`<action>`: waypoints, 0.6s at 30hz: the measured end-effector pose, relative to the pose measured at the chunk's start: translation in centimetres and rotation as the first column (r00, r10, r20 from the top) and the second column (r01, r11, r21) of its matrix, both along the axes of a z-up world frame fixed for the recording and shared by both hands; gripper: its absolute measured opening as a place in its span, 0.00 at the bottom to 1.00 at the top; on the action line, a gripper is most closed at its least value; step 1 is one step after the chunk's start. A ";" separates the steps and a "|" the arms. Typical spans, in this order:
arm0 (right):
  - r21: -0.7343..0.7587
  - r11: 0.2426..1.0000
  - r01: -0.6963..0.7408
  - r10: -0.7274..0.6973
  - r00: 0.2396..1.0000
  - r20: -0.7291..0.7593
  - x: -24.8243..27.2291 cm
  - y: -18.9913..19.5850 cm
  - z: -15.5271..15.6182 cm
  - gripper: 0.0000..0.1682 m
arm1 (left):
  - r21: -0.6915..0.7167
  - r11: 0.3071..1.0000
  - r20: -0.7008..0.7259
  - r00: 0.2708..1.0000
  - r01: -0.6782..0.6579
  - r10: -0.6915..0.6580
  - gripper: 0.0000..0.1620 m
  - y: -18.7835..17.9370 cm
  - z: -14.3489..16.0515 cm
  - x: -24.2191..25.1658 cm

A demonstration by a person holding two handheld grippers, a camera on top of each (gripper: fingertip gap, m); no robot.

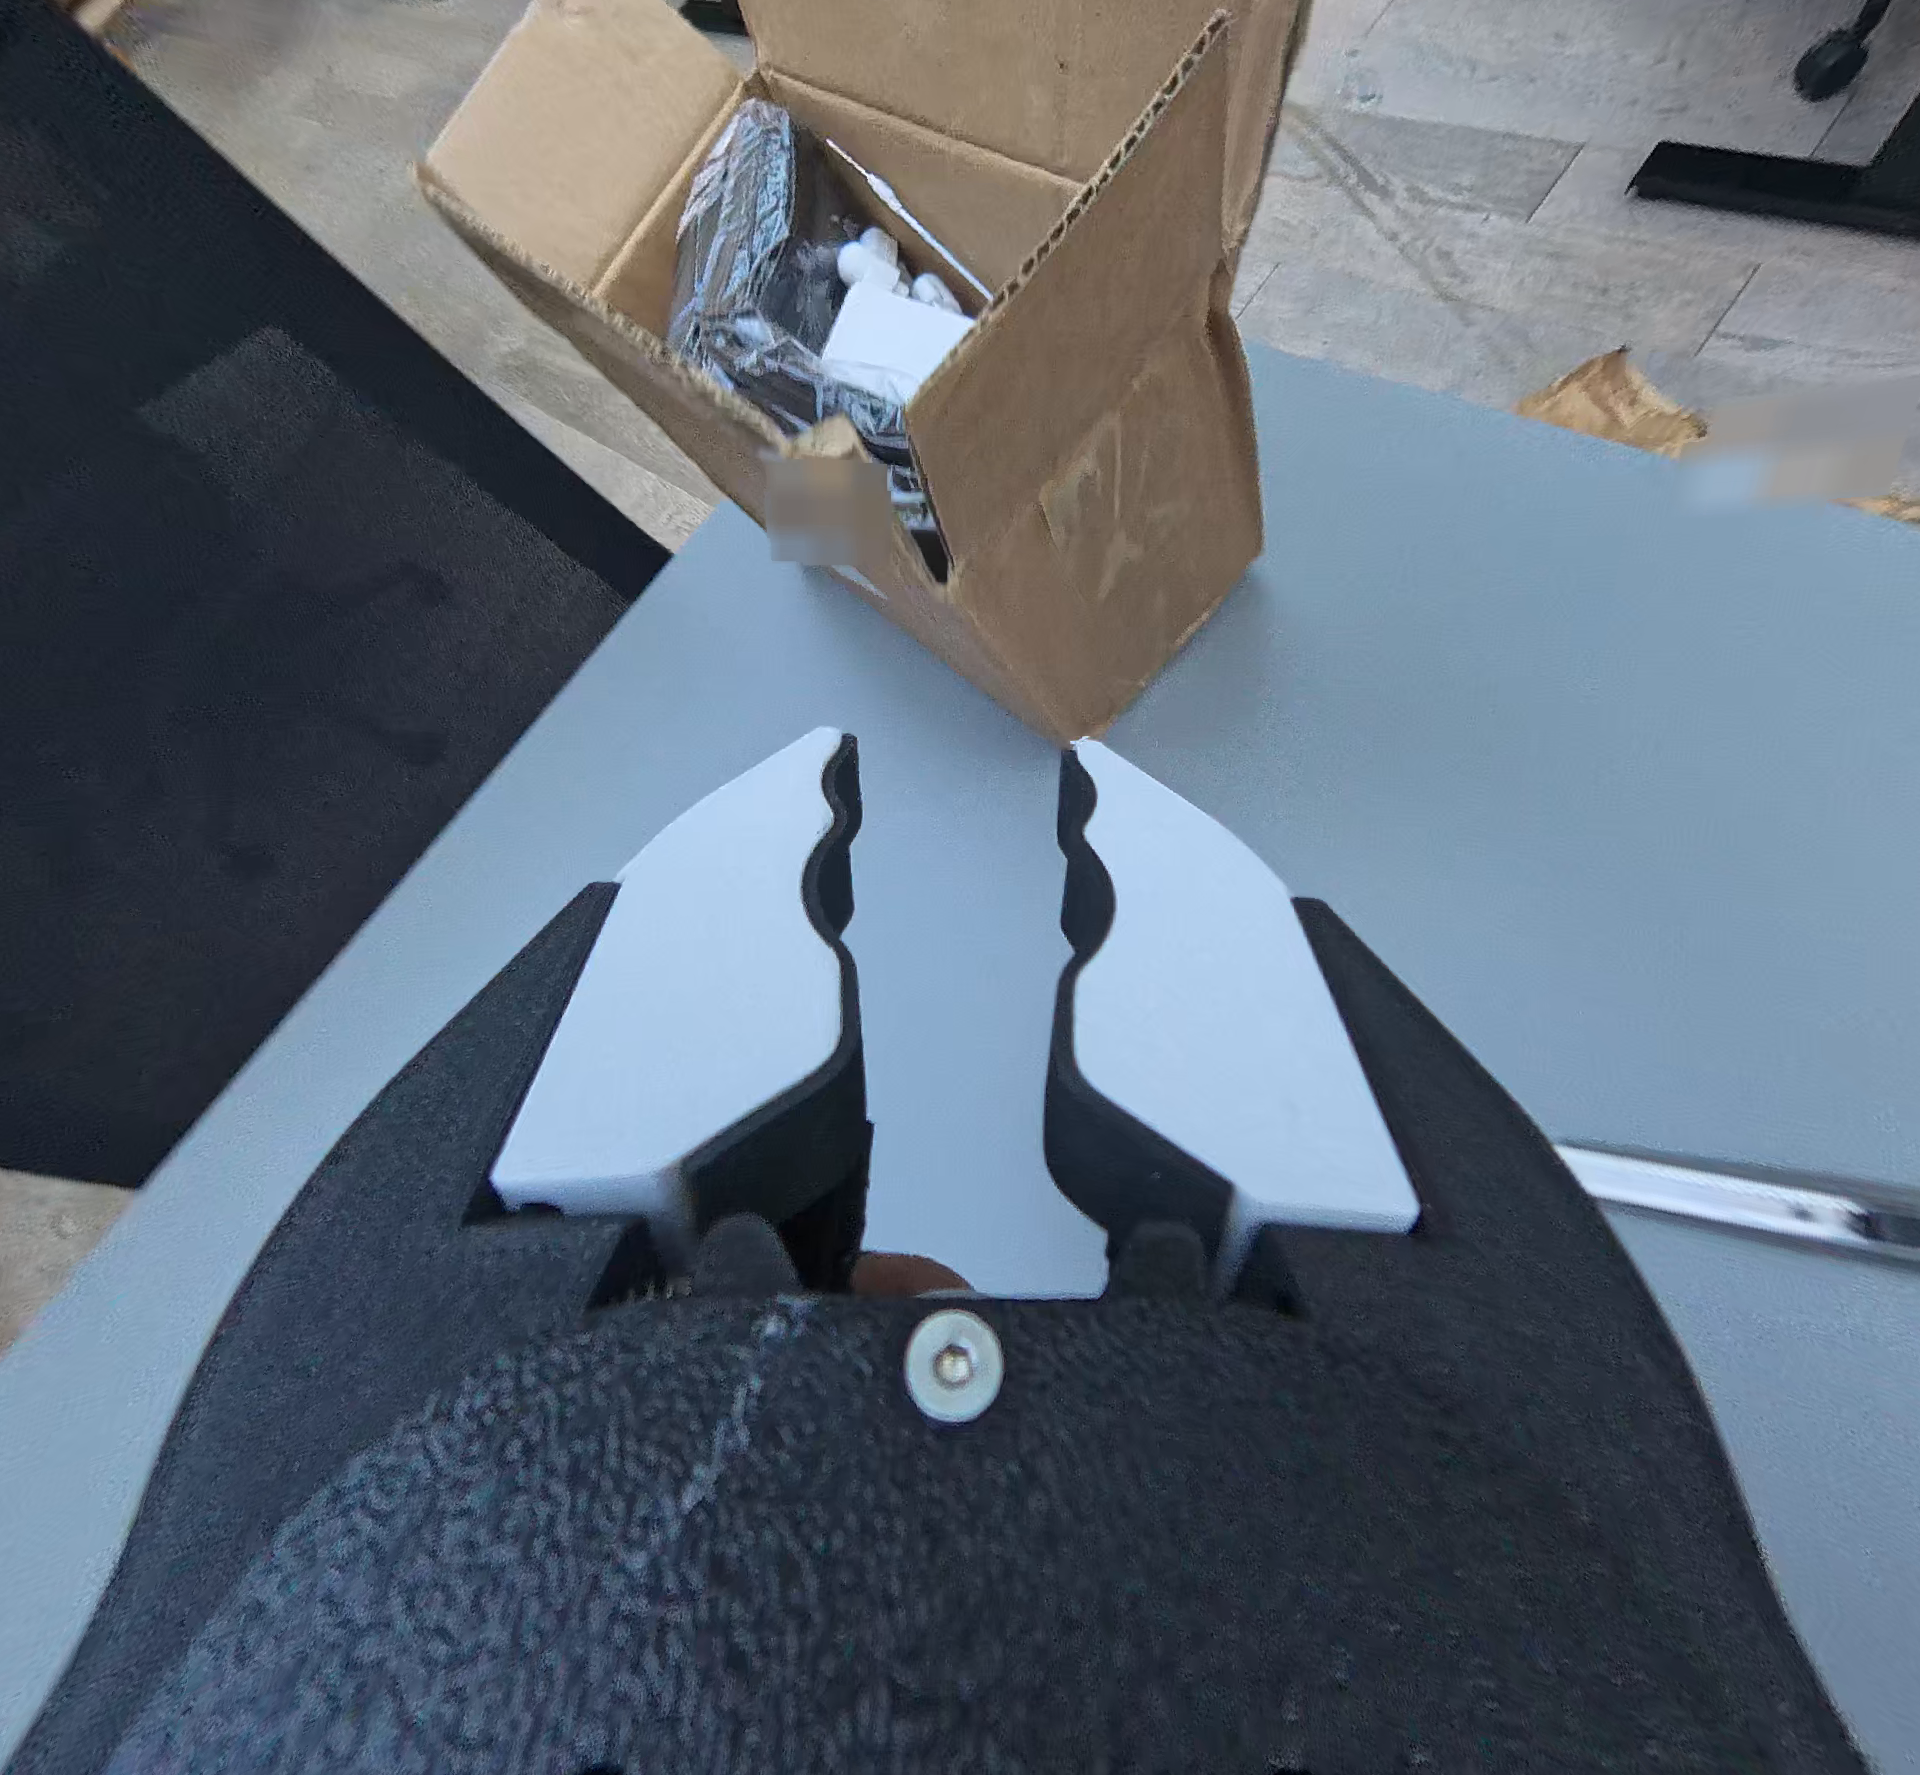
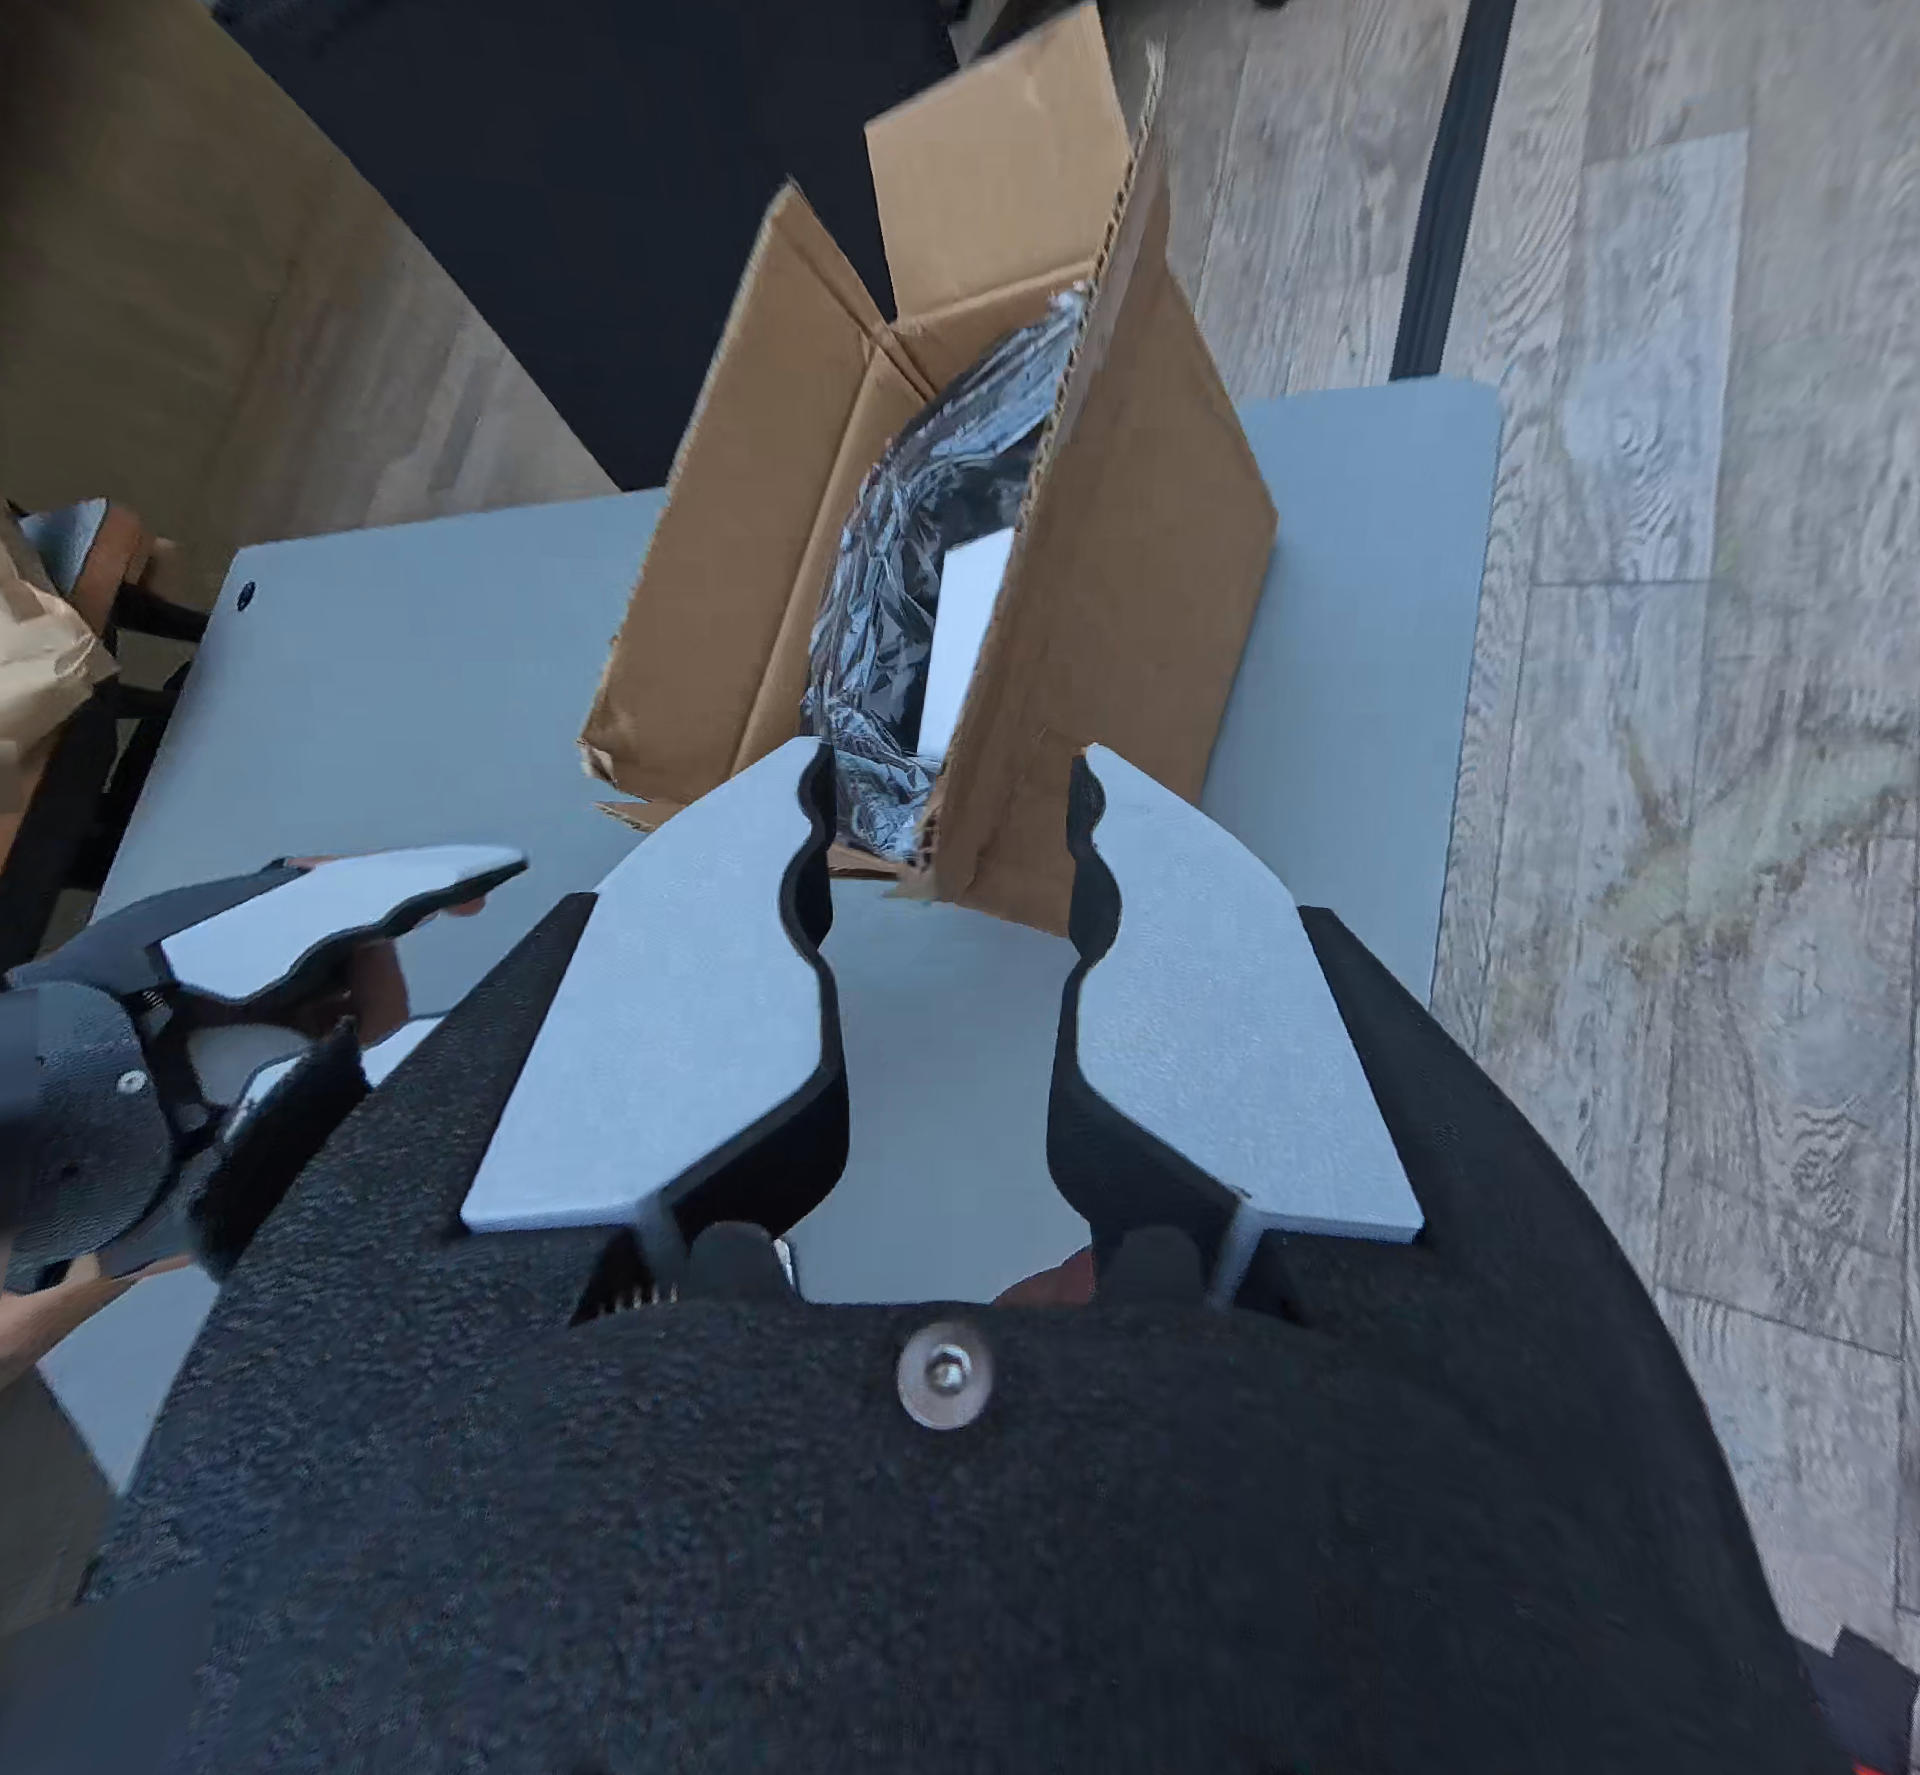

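Both tools hang with fingers apart and empty over the grey counter (image 1: 1507, 738): the left tool (image 1: 961, 754) just short of the box (image 1: 1091, 499) corner, the right tool (image 2: 951, 759) at its near edge, one upright flap (image 2: 1101, 582) rising beyond its tips. Open on the counter, the box holds a black plastic-wrapped bundle (image 1: 738, 260) and a white carton (image 1: 883, 338). A dark chair back (image 1: 239, 634) stands left of the counter, and a metal strip (image 1: 1745, 1200) lies right of the left tool.

Both wrist views look forward and down along their own fingers from close above the grey table (image 1: 1507, 738), sharing the open cardboard box (image 1: 1091, 499), which the right view meets from higher and from its other side.
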State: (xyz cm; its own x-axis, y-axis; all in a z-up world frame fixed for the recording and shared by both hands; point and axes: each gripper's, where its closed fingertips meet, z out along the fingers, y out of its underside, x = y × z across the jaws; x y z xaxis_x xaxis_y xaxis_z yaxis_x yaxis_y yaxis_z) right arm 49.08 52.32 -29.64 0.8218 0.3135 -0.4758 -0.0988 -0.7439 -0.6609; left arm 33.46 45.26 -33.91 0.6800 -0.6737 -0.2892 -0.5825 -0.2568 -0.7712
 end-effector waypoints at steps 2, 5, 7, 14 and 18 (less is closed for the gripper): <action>0.116 0.993 0.018 -0.020 1.000 0.022 -0.3 -1.9 3.4 0.26 | -0.059 0.998 0.094 0.995 -0.021 0.026 0.22 -4.5 1.1 -3.2; 0.282 0.959 -0.041 0.023 0.997 0.067 -3.6 -7.5 7.4 0.25 | -0.124 0.990 0.150 0.985 -0.069 0.088 0.23 -12.6 1.6 -10.1; 0.328 0.939 -0.100 0.070 0.992 0.101 -7.4 -12.3 7.8 0.25 | -0.172 0.975 0.160 0.973 -0.138 0.166 0.24 -18.7 1.2 -15.9; 0.185 0.943 -0.275 0.300 0.946 -0.121 -29.4 -32.6 -0.3 0.29 | -0.426 0.789 0.299 0.755 -0.442 0.584 0.25 -43.2 -0.1 -35.7; 0.055 0.906 -0.420 0.423 0.888 -0.179 -43.3 -43.7 -5.5 0.31 | -0.430 0.665 0.288 0.605 -0.610 0.742 0.26 -55.3 -0.5 -45.6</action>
